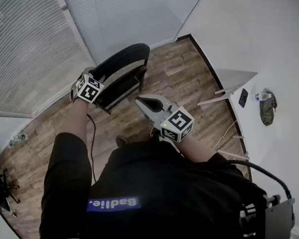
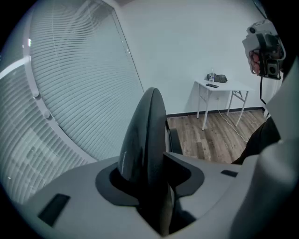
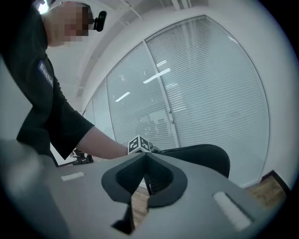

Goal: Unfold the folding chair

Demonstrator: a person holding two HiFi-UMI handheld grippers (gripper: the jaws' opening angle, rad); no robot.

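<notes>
My left tool (image 2: pixel 150 184) is clamped on the backrest of the folding chair (image 1: pixel 123 63), which stands by the blinds (image 1: pixel 28 52); my right tool (image 1: pixel 145 103) hovers shut, empty. That smooth rim could, I think, slip out and topple the chair.

Blinds (image 1: pixel 27 47) stand close behind the chair (image 1: pixel 122 60); floor (image 1: pixel 182 75) beside it lies open.

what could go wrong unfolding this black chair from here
The left gripper clamps only the smooth top edge of the black folding chair, so it might slip off. The right gripper is shut and empty; with nothing steadying the seat, the chair could tip or skid on the wooden plank floor.
</notes>
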